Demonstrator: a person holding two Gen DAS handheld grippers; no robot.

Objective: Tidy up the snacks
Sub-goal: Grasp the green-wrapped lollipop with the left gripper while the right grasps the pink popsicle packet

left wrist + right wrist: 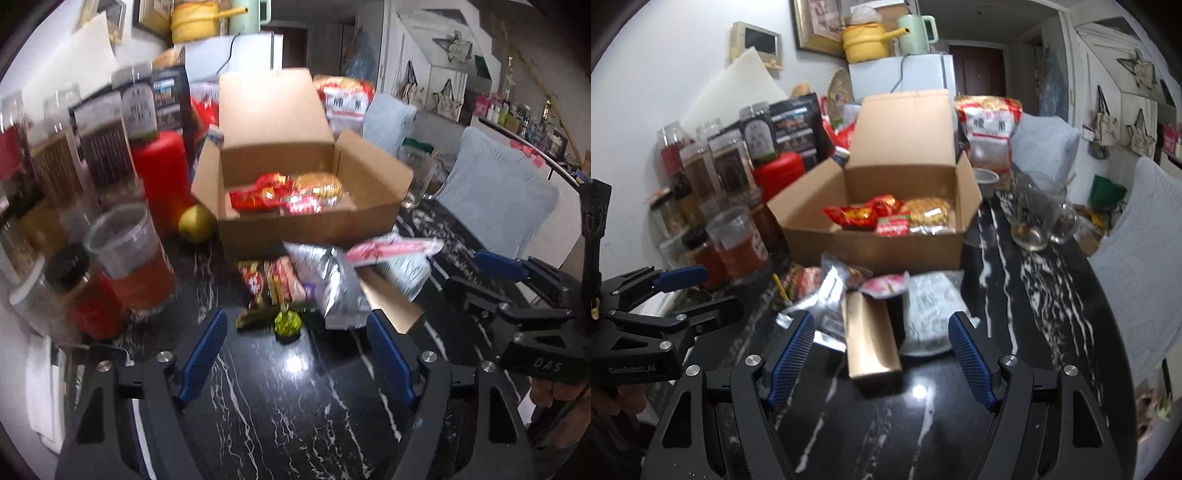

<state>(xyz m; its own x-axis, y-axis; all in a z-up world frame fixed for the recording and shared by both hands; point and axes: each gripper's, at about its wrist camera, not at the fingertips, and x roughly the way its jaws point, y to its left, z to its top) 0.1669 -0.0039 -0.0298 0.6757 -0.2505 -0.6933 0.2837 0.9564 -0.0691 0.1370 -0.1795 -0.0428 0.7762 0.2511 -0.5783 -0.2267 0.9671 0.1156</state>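
The left tongs [295, 354] stand apart with nothing between their blue ribbed pads [205, 352], over the black white-veined marble counter [280, 413]. Just ahead of them lies a small green foil-wrapped sweet [288, 323], and past it a loose heap of snacks: small red and brown wrapped bars [275, 282] and a crumpled silver foil bag [332, 284] with a pink-and-white packet [391, 249] resting across its top.

The right tongs [881, 354] are likewise apart and empty. Between and just beyond their pads sits a long gold-coloured cardboard box [871, 339], not touched by either pad as far as the blur allows. Beside it lie a pale green-printed white pouch [929, 314], a round red-lidded cup [884, 286] and a silver foil bag [827, 299].

Behind the heap stands an open brown cardboard box [875, 243], lid flap raised, already holding red snack packets [864, 214] and a round golden cake in clear wrap [929, 212].

To its left are clear plastic jars with dark labels [103, 147], a red canister [162, 177], a tub of reddish contents [136, 266] and a yellow-green fruit [195, 223]. To its right stand a glass mug [1032, 218] and a pale blue cushioned chair back [498, 192]. Both views are motion-blurred.
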